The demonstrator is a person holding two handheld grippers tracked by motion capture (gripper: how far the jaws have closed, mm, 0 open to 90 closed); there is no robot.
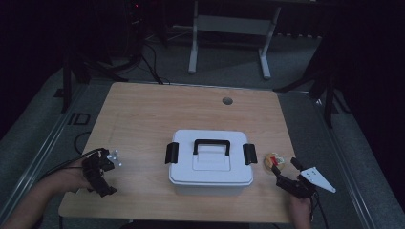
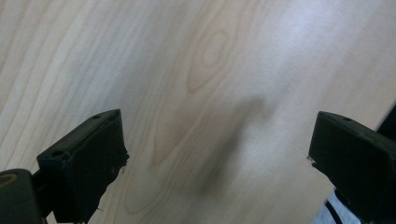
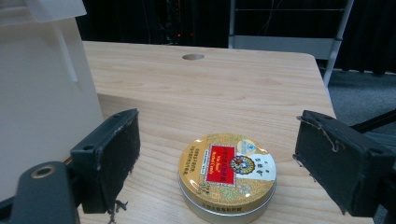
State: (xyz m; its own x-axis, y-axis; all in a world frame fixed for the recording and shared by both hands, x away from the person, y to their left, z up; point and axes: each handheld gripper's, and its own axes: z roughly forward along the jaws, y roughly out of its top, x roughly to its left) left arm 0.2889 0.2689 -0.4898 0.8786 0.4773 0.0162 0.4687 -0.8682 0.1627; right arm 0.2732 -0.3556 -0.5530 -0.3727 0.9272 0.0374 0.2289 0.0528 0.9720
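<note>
- Sitting near the middle of the wooden desk (image 1: 143,114): a white lidded storage box (image 1: 210,164) with a black carry handle (image 1: 211,144) on the lid and a black latch (image 1: 172,152) at each short end, lid closed.
- Lying flat on the desk just right of the box, close to the desk's right edge: a round gold tin (image 3: 227,175) with a red label and a white patch on its lid.
- Hovering right behind the tin, at the near right corner: right gripper (image 1: 284,172), held in a hand (image 1: 301,210), grey three-cornered plate (image 1: 316,178) riding on top.
- Standing released, spread wide: the right jaws, framing the tin between them in the right gripper view, pads apart from its rim, gripping nothing.
- Rising at the left of the right gripper view: the box's white side wall, just beside the left-hand jaw.
- Hanging over the near left part of the desk, well apart from the box: left gripper (image 1: 102,174), held in the other hand (image 1: 71,179), cable (image 1: 62,164) trailing off to the left.
- Standing released as well: the left jaws, wide apart over bare wood grain, a soft shadow lying between them.
- Showing near the far edge of the desk: a small round cable hole (image 1: 227,100).
</note>
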